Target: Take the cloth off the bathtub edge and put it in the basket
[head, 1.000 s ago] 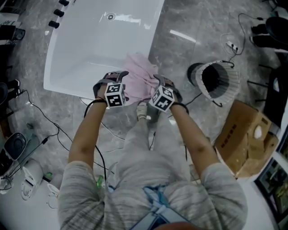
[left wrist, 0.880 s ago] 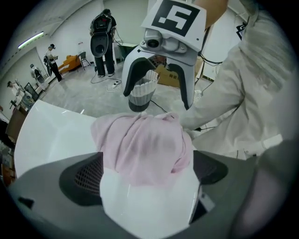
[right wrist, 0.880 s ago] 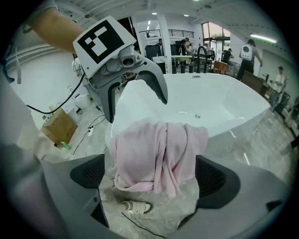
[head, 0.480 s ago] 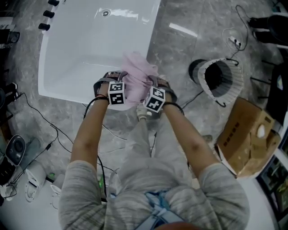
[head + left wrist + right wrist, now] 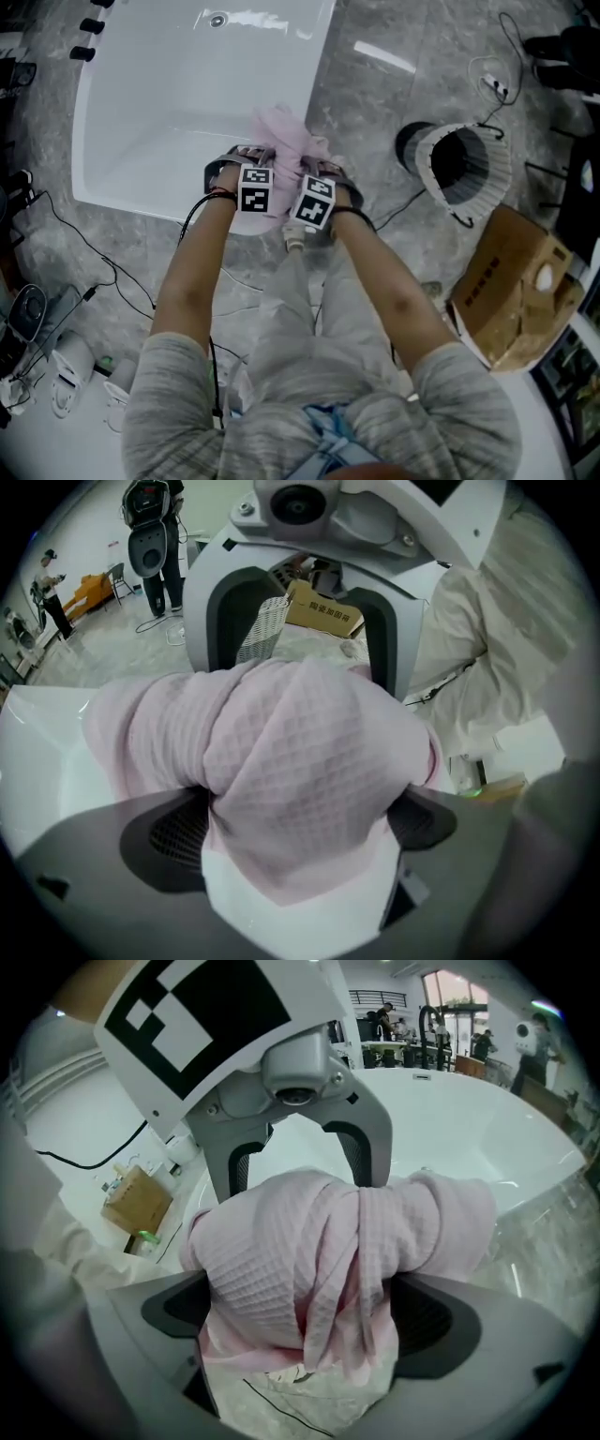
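The pink waffle cloth (image 5: 282, 139) is bunched on the near right corner of the white bathtub (image 5: 178, 103). My left gripper (image 5: 246, 161) is shut on its left side and my right gripper (image 5: 317, 171) on its right side, the marker cubes almost touching. In the left gripper view the cloth (image 5: 291, 761) bulges up between the dark pads (image 5: 169, 841). In the right gripper view the cloth (image 5: 319, 1260) fills the jaws of the right gripper (image 5: 309, 1321) in folds. The white ribbed basket (image 5: 459, 169) stands open on the floor to the right.
A cardboard box (image 5: 511, 281) lies right of the basket. Cables (image 5: 89, 253) run over the grey marble floor (image 5: 366, 103), with dark devices (image 5: 28, 309) at the left edge. The person's legs (image 5: 309, 281) stand close to the tub's rim.
Both grippers have drawn closer together on the cloth, gathering it into a tighter bunch at the tub corner. The cubes now sit side by side.
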`<state>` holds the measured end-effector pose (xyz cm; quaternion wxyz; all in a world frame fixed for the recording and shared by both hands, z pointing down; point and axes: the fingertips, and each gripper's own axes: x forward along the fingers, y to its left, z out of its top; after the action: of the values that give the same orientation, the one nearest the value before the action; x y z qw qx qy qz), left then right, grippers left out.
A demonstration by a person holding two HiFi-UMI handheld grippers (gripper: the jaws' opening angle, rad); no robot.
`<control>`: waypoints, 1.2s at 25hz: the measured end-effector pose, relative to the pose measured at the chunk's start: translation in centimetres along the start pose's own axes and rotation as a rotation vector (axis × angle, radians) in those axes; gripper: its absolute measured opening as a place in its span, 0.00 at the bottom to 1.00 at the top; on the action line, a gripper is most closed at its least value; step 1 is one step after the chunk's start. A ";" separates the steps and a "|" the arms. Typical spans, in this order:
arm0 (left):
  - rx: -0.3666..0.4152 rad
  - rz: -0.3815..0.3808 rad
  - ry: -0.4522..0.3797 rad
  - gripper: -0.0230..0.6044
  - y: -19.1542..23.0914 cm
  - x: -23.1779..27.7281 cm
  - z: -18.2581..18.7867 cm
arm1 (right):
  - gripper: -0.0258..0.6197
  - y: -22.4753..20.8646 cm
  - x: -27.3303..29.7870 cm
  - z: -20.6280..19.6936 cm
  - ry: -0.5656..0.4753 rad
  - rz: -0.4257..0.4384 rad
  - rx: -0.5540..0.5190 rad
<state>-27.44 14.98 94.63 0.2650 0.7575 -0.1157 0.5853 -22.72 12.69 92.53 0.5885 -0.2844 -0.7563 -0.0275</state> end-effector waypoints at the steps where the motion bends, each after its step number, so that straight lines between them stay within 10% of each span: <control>1: -0.002 0.002 -0.007 0.98 0.0 0.0 0.1 | 0.93 0.0 0.0 -0.1 -0.005 0.005 0.001; 9: -0.011 -0.024 -0.009 0.86 -0.5 0.1 0.4 | 0.91 0.1 0.0 -0.1 -0.021 0.015 0.006; 19: -0.079 -0.043 -0.045 0.40 -2.7 -0.8 0.5 | 0.52 2.3 -0.5 -0.5 -0.030 0.011 0.016; 30: -0.193 0.040 -0.084 0.30 -4.6 -1.7 1.0 | 0.35 4.2 -1.7 -0.8 0.002 -0.026 0.059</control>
<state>-24.84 18.06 91.61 0.3200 0.7498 -0.1974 0.5444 -19.88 15.27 90.03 0.5970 -0.2572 -0.7598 -0.0130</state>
